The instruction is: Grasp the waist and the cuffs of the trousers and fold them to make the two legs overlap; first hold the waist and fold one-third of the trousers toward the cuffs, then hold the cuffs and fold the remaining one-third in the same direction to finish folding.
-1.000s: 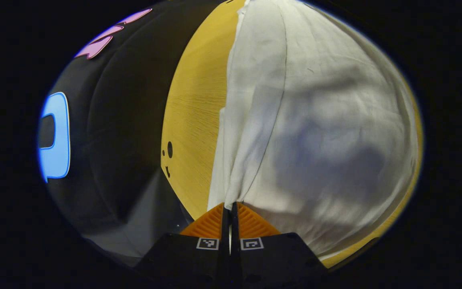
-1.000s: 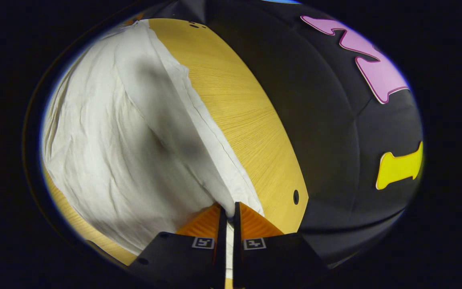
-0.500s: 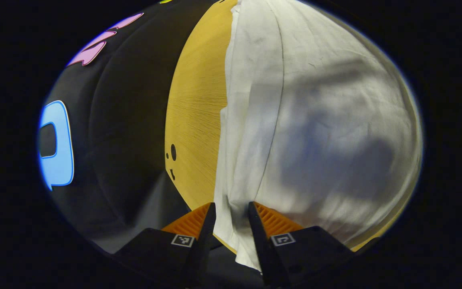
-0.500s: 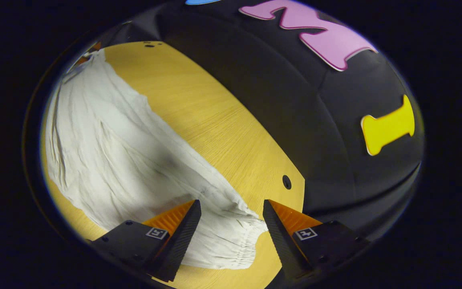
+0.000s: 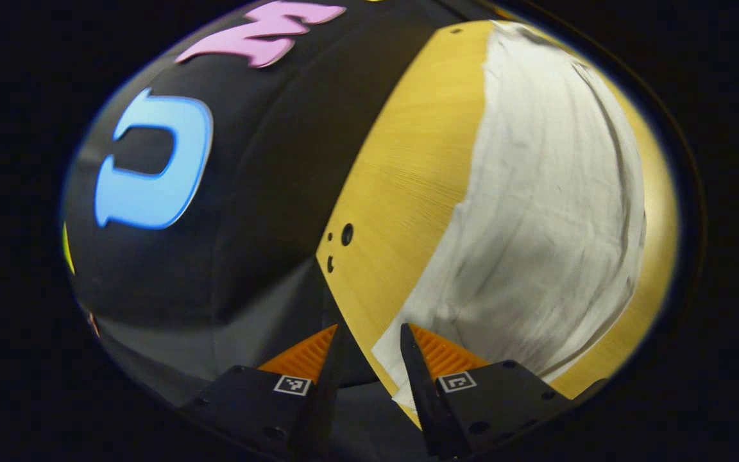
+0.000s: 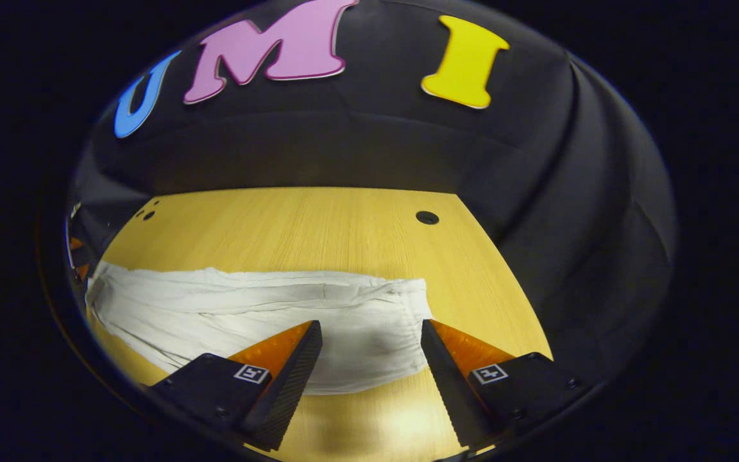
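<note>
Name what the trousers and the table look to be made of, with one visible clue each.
Trousers: likely a thin woven fabric such as cotton or linen, matte off-white; it lies creased, with gathers at one end. Table: looks like wood or wood-effect laminate, a smooth yellow top with fine straight grain and small round holes.

**Both grippers open, holding nothing**

Your left gripper [image 5: 368, 350] sits at the bottom centre of the left gripper view, its two fingers spread with a clear gap between them and nothing pinched there. Your right gripper [image 6: 371, 346] sits at the bottom centre of the right gripper view, fingers parted wider than the left pair, tips pointing up into the frame, also gripping nothing. Neither pair of fingers presses on anything.
</note>
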Available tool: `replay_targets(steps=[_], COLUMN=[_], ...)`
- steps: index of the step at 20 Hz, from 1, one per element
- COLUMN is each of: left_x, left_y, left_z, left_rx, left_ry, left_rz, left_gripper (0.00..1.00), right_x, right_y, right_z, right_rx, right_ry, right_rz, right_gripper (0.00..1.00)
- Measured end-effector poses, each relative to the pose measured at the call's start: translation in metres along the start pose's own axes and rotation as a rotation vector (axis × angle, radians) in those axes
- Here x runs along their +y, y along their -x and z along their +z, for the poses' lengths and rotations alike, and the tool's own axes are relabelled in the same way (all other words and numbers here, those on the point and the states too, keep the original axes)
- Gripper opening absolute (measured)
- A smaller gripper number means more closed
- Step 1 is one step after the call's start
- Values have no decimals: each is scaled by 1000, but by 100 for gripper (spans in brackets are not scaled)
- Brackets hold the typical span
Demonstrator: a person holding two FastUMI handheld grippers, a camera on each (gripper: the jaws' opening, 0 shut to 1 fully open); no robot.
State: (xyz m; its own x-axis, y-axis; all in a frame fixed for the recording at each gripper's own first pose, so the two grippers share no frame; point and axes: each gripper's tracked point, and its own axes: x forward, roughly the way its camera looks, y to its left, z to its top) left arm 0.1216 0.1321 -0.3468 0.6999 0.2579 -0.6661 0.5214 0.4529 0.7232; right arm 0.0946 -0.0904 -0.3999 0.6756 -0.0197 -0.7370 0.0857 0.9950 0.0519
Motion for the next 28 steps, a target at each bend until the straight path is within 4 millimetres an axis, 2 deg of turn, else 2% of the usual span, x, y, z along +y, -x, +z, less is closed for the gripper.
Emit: replay_targets(steps=[3,8,11,14,15,19,20,21,22,27,28], left_x=[10,-4,-9,-18,-18,-30,-32,-36,-38,-49,-51], left_y=[18,38,39,39,41,41,41,41,41,36,37], left_z=[-7,-13,-24,-20,-16,-5,-2,-2,-3,-8,-9], left_rx=[7,3,26,-8,-22,-60,-65,-59,-50,-28,-24], left_ry=[228,524,735,1004,1085,1318,1389,1455,1508,1645,1643], left_rz=[10,-36,-59,-119,-137,-212,-230,-235,-235,-230,-234], left_gripper=[57,58,57,57,58,57,62,53,58,57,57], right_x=[-4,-16,-23,-24,-23,-23,-23,-23,-25,-30,-31], right_y=[3,-7,-21,-34,-38,-54,-57,-60,-61,-65,-67], right_z=[-14,-47,-63,-75,-77,-61,-59,-57,-57,-63,-65], right_rx=[31,118,168,218,224,205,212,213,218,299,322], right_ry=[-212,-563,-649,-692,-727,-852,-870,-889,-905,-909,-891], right_rz=[-10,-55,-91,-110,-114,-113,-114,-119,-136,-243,-273], right_gripper=[98,99,99,99,99,98,99,99,99,94,90])
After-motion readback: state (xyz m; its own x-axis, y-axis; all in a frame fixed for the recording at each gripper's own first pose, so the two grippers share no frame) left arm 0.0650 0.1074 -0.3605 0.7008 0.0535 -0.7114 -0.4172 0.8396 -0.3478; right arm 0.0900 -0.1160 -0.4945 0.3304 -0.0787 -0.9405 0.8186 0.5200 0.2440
